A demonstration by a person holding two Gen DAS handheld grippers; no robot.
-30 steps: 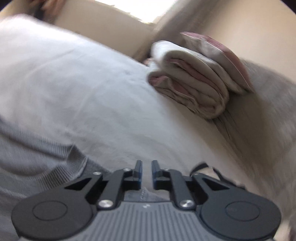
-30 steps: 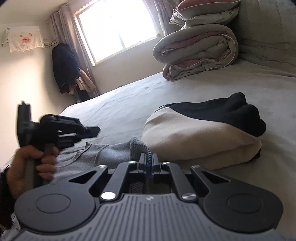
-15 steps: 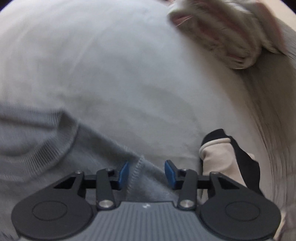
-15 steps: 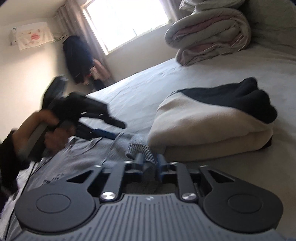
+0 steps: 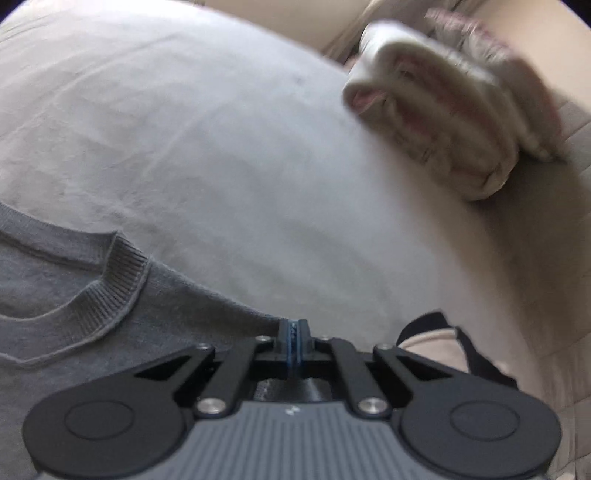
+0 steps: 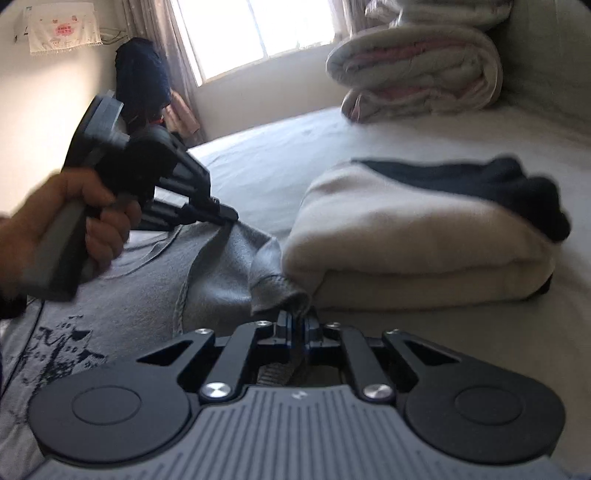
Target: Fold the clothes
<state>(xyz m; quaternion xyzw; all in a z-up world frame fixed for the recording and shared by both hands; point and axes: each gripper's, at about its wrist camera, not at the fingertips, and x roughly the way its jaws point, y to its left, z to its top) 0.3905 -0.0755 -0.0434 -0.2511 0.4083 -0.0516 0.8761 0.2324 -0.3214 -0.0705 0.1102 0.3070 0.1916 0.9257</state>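
Down through the left wrist camera, we see our left gripper (image 5: 293,334) pressed together on the shoulder edge of the grey sweater (image 5: 92,317), its blue pads pinching a thin fold of knit. The sweater lies on the pale bed sheet (image 5: 221,166) with its ribbed neckline to the left of the fingers. A rolled quilt (image 5: 436,122) sits blurred at the far right, and a corner of a cream and black garment (image 5: 432,338) peeks out just beside the gripper's right linkage.

Next, through the right wrist camera, we see our right gripper (image 6: 297,326) pinching the sleeve cuff of the same grey sweater (image 6: 147,295), the cuff bunched up just above the fingertips. Our left hand (image 6: 74,221) holds the left gripper (image 6: 227,218), whose tip is clamped on sweater cloth. The folded cream and black garment (image 6: 406,236) lies just right of the cuff, touching it or nearly so. Behind it the quilt (image 6: 417,74) rests near the window (image 6: 255,33).
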